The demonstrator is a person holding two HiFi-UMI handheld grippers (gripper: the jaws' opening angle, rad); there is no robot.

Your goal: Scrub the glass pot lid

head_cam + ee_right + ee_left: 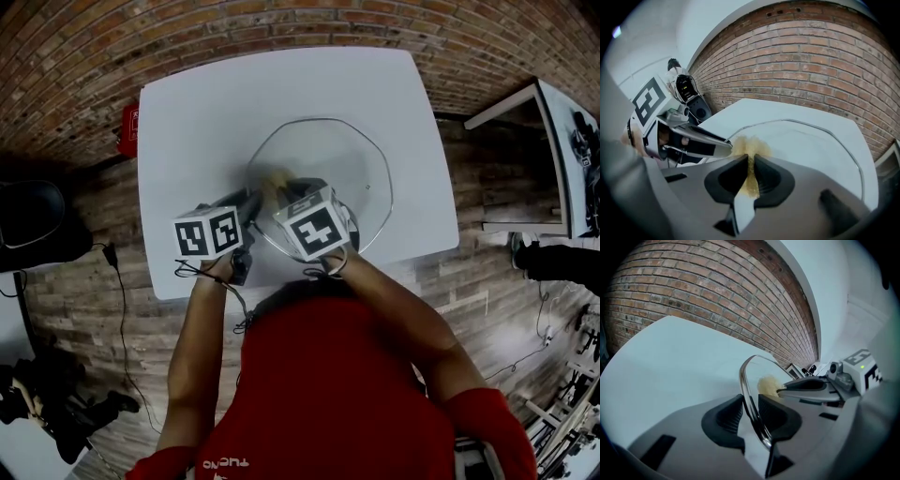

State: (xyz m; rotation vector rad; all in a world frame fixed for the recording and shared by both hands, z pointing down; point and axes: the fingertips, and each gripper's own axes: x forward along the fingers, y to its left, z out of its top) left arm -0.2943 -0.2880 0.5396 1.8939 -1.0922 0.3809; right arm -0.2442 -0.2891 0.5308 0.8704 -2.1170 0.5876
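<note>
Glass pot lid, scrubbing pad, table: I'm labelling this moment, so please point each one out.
glass pot lid [352, 155], head view, clear glass inside the rim.
scrubbing pad [749, 146], right gripper view, its bushy yellow tip.
table [206, 112], head view, bare white top left of the lid.

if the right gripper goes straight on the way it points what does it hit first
Most likely the glass lid: the yellow scrubber clamped in the right gripper leads, with the glass directly ahead. Whether they already touch is unclear.
</note>
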